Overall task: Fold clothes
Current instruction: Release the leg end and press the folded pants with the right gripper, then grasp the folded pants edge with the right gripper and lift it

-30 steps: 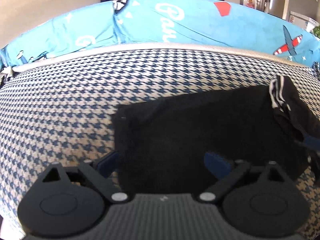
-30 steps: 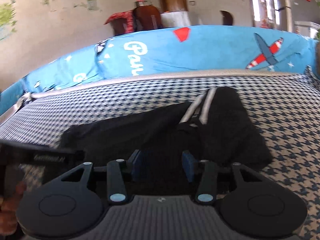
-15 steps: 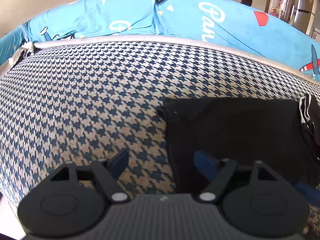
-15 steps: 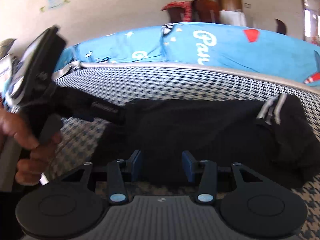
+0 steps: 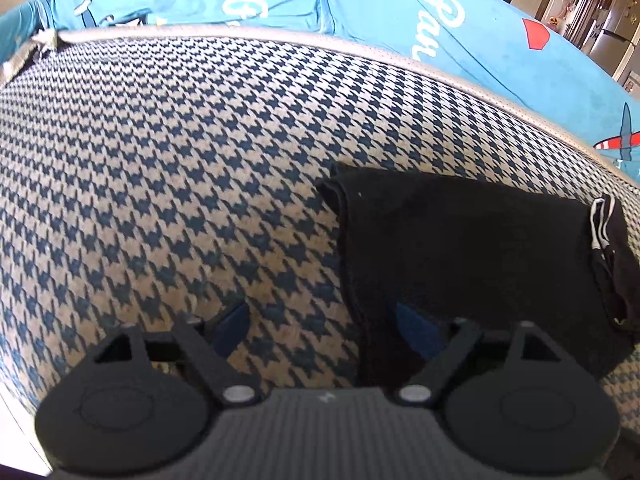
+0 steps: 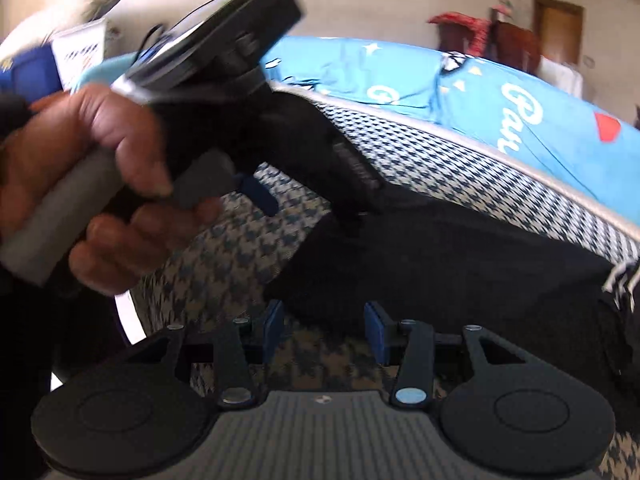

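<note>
Left wrist view: left hand-held gripper (image 5: 322, 326) now open and shifted to the left edge of the folded black garment (image 5: 472, 256) on the houndstooth cushion (image 5: 160, 160), right hand-held gripper (image 6: 324, 326) open, empty at its near edge, suggesting the next fold.

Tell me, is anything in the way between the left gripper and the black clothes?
No, nothing visible blocks it. The left gripper is open right at the near left edge of the black garment, with only houndstooth cover beneath.
</note>
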`<state>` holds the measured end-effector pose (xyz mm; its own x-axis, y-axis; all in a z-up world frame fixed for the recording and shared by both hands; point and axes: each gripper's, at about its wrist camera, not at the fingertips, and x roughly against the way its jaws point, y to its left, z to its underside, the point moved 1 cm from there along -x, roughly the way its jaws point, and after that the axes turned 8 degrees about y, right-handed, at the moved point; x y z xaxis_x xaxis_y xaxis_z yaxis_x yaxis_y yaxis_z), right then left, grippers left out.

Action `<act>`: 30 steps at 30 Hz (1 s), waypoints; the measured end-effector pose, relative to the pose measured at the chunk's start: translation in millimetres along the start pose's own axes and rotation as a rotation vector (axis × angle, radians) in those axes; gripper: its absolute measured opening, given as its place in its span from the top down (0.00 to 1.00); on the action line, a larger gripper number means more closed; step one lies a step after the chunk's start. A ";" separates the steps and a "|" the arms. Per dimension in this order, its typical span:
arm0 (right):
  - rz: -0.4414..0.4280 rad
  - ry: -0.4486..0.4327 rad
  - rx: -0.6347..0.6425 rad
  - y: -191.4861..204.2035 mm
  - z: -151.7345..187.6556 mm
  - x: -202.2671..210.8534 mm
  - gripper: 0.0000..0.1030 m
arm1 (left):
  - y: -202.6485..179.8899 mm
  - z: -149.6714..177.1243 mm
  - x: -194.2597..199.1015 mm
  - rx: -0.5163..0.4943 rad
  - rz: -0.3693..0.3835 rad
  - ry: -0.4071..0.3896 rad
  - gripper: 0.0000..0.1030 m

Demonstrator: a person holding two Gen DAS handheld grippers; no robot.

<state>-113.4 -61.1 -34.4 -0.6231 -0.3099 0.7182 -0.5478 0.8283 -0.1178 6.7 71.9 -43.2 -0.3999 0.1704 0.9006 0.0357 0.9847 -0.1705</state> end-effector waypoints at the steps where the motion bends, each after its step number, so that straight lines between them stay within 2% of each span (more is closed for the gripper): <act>1: 0.006 0.004 0.022 3.6 0.4 -2.5 0.57 | 0.0 0.5 0.2 0.000 0.005 0.003 0.16; 3: 0.023 0.009 0.061 9.1 1.4 -7.9 0.57 | 0.2 1.2 0.6 0.000 0.015 0.010 0.10; 5: 0.041 0.006 0.100 14.3 2.4 -12.2 0.57 | 0.9 1.8 1.0 0.003 0.027 0.016 0.08; 9: 0.074 -0.014 0.157 20.2 3.1 -18.7 0.57 | 3.5 1.6 2.0 0.020 0.055 0.025 0.07; 15: 0.109 -0.042 0.177 20.4 -0.4 -30.4 0.59 | 5.3 2.2 1.6 0.030 0.091 0.038 0.05; 16: 0.105 -0.043 0.168 19.5 -1.3 -32.1 0.65 | 5.3 2.4 1.5 0.030 0.102 0.041 0.04; 17: 0.097 -0.041 0.154 18.0 -2.6 -32.9 0.77 | 5.3 2.6 1.3 0.030 0.116 0.045 0.03; 19: 0.102 -0.040 0.130 15.6 -5.7 -32.5 0.89 | 5.3 2.9 0.8 0.032 0.140 0.051 0.00; 21: 0.080 -0.037 0.066 6.0 -9.0 -30.6 0.93 | 5.2 3.1 0.6 0.034 0.161 0.055 0.00; 24: 0.002 -0.045 -0.107 -20.5 -15.4 -23.3 0.93 | 6.0 1.9 -1.1 0.047 0.209 0.067 0.00; 30: -0.113 -0.088 -0.372 -62.0 -15.5 -5.6 0.92 | 6.2 -7.7 -11.1 0.094 0.358 0.127 0.01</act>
<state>-67.2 -103.5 -20.5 -0.6244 -0.4343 0.6493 -0.3864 0.8941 0.2265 18.4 76.4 -51.2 -0.2609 0.5119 0.8185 0.0664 0.8554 -0.5138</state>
